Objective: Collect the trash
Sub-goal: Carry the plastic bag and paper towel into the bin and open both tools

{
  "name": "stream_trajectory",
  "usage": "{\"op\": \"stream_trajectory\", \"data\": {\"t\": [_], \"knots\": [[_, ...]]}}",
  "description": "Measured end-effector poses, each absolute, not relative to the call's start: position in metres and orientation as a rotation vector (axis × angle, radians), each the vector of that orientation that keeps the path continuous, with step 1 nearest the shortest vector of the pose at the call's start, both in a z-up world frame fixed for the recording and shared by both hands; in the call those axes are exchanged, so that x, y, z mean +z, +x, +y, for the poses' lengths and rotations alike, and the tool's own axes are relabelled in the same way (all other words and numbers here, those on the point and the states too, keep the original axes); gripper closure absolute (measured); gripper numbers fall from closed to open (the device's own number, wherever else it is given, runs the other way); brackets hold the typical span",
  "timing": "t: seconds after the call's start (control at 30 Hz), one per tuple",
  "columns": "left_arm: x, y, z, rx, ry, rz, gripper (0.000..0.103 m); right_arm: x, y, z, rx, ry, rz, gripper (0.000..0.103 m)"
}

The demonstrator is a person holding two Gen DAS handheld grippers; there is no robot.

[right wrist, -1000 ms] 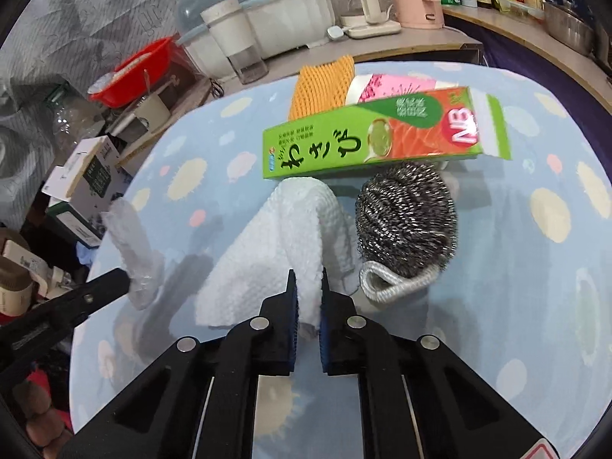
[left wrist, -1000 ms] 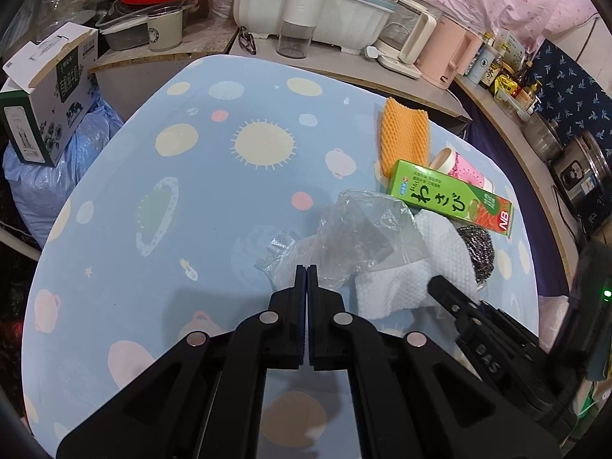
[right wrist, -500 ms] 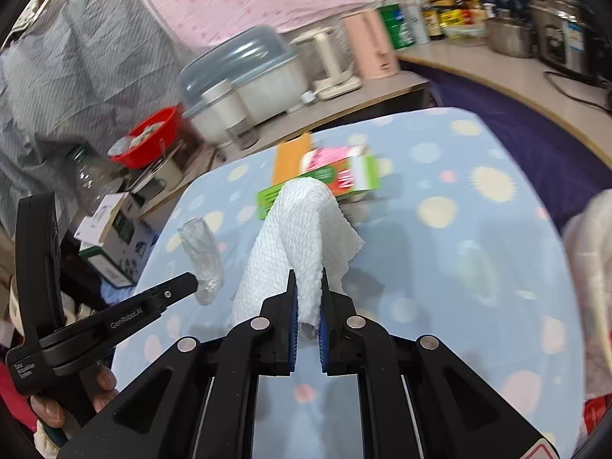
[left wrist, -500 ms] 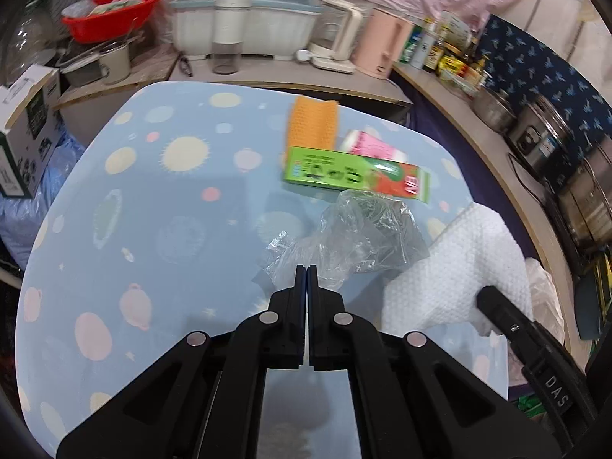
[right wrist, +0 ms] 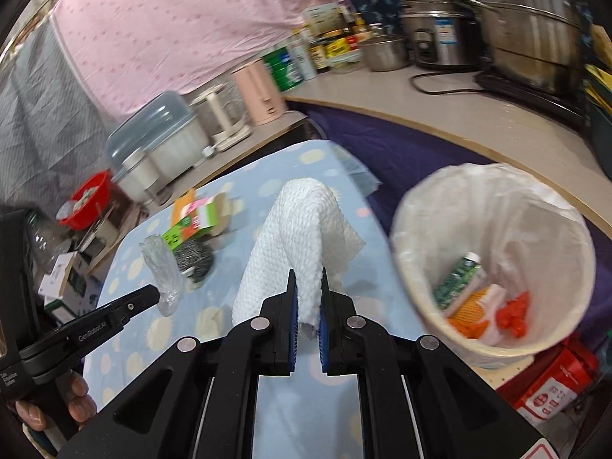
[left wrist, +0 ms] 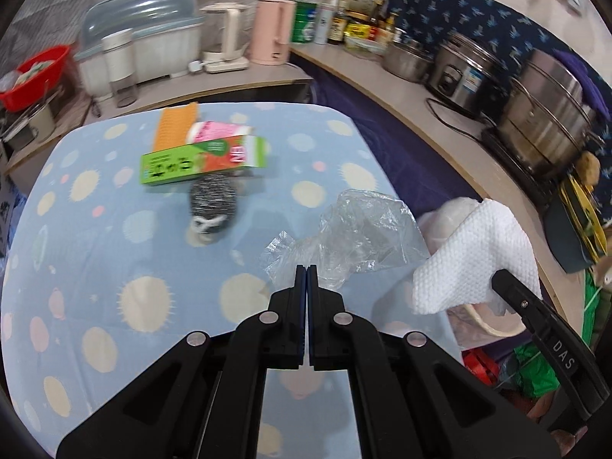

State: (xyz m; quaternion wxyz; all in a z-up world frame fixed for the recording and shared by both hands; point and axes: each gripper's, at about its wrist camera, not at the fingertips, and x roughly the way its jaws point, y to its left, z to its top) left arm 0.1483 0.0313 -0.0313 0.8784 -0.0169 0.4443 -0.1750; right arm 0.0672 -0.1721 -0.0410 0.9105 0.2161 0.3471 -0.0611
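Both hands swung from table toward lined bin (right wrist: pixel 493 206): your right gripper (right wrist: pixel 306 294) clamped paper towel (right wrist: pixel 302 229), left gripper (left wrist: pixel 306 279) pinched plastic wrap (left wrist: pixel 359 229), held clear for dropping.

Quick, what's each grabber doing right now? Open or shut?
Left hand-held gripper: shut on the plastic wrap.
Right hand-held gripper: shut on the paper towel.

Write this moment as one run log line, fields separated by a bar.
left hand-held gripper: shut on plastic wrap | right hand-held gripper: shut on paper towel | bin: beside table
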Motion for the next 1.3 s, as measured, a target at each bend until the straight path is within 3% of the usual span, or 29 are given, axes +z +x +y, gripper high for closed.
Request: {"op": "stream_trajectory", "data": {"t": [0.57, 1.3], "knots": [[-0.022, 0.111, -0.113, -0.588, 0.128, 0.897, 0.103, -0.056, -0.005, -0.296, -0.376, 0.555, 0.656, 0.094], [-0.041, 0.107, -0.22, -0.708, 0.266, 0.911, 0.103, -0.082, 0.001, -0.335, -0.428, 0.601, 0.687, 0.093]]}}
